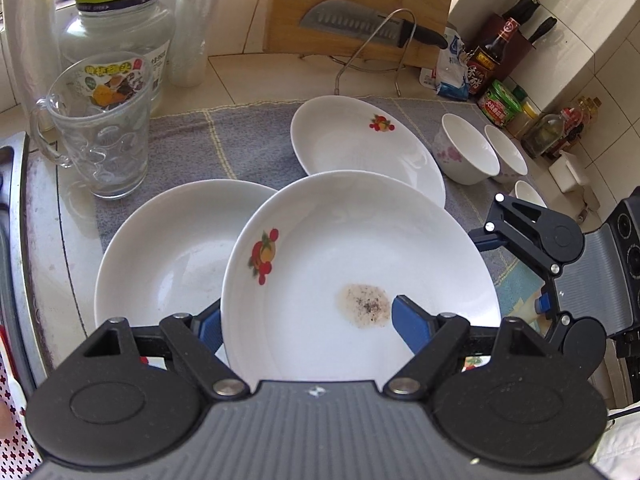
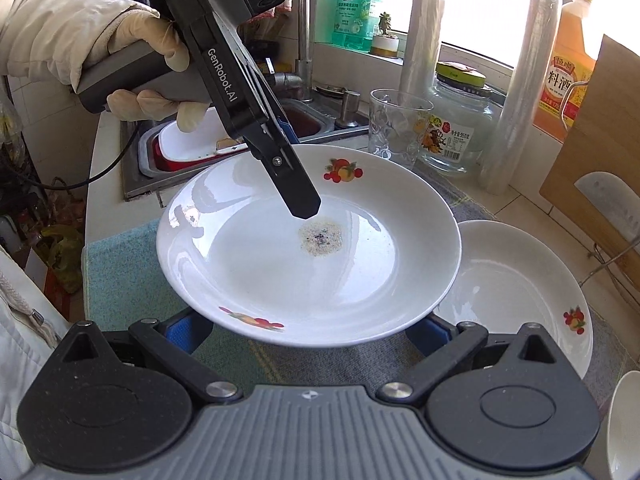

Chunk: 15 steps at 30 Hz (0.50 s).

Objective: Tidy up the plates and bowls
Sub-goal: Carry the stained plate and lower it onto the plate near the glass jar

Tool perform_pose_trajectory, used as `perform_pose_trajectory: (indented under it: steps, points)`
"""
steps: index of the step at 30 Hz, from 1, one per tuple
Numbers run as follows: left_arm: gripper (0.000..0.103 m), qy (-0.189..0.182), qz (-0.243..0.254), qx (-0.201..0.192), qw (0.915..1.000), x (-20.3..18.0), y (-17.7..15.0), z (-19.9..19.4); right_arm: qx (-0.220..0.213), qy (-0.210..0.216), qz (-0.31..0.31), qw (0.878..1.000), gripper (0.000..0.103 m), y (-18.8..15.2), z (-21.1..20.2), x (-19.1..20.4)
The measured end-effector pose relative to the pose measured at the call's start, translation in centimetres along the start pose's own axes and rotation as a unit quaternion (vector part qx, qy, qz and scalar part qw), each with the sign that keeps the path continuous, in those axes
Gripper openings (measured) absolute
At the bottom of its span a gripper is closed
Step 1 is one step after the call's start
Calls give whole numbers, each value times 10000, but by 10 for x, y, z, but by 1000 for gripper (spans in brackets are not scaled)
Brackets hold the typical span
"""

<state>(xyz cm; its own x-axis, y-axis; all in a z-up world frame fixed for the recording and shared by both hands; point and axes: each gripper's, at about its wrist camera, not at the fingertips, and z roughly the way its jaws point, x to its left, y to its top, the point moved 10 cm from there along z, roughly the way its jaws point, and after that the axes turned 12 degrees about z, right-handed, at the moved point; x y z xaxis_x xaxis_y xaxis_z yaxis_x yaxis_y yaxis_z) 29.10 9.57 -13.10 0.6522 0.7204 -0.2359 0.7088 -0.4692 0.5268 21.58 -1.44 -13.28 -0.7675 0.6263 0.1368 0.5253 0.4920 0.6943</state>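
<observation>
Plate (image 1: 360,264) with fruit decals and a speckled residue patch sits mid-frame in the left wrist view, lifted off the grey cloth (image 1: 224,148). Far left in that view stands a glass mug (image 1: 102,136); just right of it a plain plate (image 1: 168,256) lies on the cloth, partly under the lifted one. The left gripper (image 1: 306,326) pinches the lifted plate's rim, one blue pad beneath, the other inside on the white surface. Upper centre, a third plate (image 1: 360,140) rests flat, and three bowls (image 1: 468,152) line the right edge.

In the right wrist view the same plate fills the centre, the gloved hand (image 2: 152,64) at upper left. The right gripper (image 2: 308,330) has its blue pads under the near rim; whether it clamps or only supports I cannot tell.

Risks, as I judge them: a one-edge pinch on smooth glaze could slip if the plate tilts, spilling residue or knocking the plate below, and a wide swing leftward could strike the mug.
</observation>
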Motion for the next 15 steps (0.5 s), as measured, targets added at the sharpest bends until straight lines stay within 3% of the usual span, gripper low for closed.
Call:
perform_pose_trajectory:
  steps: [15]
  points:
    - [83, -28, -110, -45, 9999, 42, -5, 2, 217, -14, 102, 9997, 103, 16, 30, 6]
